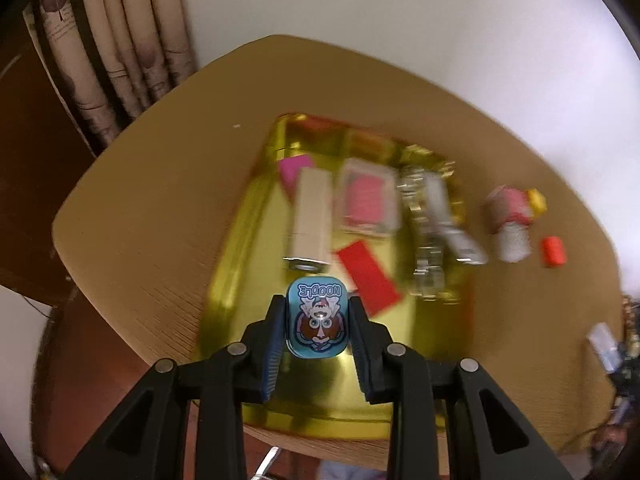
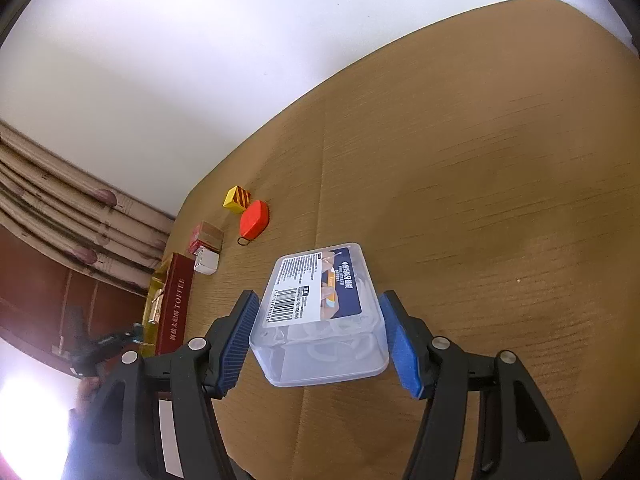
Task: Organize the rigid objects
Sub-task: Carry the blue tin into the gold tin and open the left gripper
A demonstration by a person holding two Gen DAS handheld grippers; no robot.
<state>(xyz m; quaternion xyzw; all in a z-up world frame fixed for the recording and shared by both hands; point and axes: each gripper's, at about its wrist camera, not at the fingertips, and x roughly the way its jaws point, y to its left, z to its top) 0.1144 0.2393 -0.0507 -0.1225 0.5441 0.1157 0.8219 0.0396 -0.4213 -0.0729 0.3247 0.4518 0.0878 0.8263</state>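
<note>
My left gripper (image 1: 318, 312) is shut on a small blue "NOODLE" tin (image 1: 317, 315) and holds it above the near part of a gold tray (image 1: 240, 280). The tray holds a beige box (image 1: 312, 220), a pink-labelled clear case (image 1: 368, 202), a red card (image 1: 368, 280), a pink block (image 1: 292, 168) and a metal watch band (image 1: 428, 236). My right gripper (image 2: 318, 326) has its pads on both sides of a clear plastic box (image 2: 320, 316) with a blue label, resting on the wooden table (image 2: 480, 200).
On the table to the right of the tray lie a red-and-white box (image 1: 508, 220), a yellow block (image 1: 536, 200) and a red case (image 1: 554, 252). They show in the right wrist view as a yellow striped block (image 2: 237, 199), a red case (image 2: 255, 219) and small boxes (image 2: 206, 252). Curtains (image 1: 120, 40) hang beyond.
</note>
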